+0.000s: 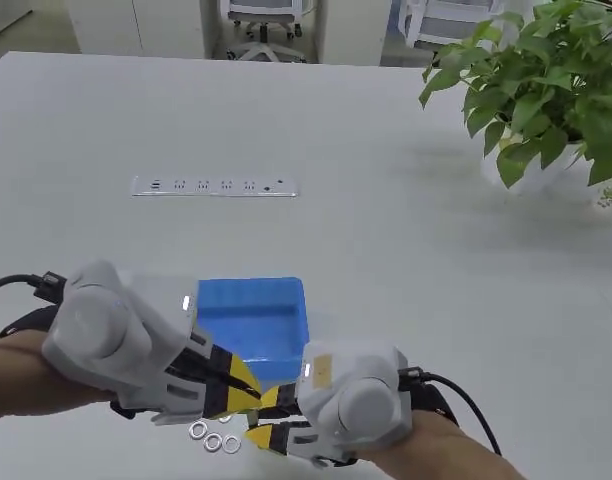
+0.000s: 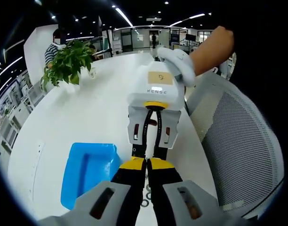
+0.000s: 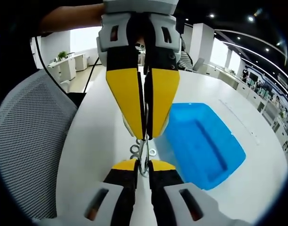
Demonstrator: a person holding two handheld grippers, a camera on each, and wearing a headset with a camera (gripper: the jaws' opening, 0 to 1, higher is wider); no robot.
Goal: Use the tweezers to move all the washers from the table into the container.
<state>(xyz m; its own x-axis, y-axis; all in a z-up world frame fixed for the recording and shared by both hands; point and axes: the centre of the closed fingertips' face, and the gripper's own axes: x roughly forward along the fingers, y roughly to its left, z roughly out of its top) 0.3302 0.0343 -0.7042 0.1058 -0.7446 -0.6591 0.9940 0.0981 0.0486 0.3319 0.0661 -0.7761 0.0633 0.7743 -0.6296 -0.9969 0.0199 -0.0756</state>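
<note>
Washers (image 1: 214, 440) on table (image 1: 386, 230) beside blue container (image 1: 248, 295)

Three washers (image 1: 214, 441), one pair of tweezers (image 3: 143, 154), one blue container (image 1: 251, 318)

Bright, even overhead light (soft shadows), fisheye bending at edges

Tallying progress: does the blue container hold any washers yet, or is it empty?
Empty as far as visible: the blue container shows a bare floor in the head view; three washers lie on the table beside it.
</note>
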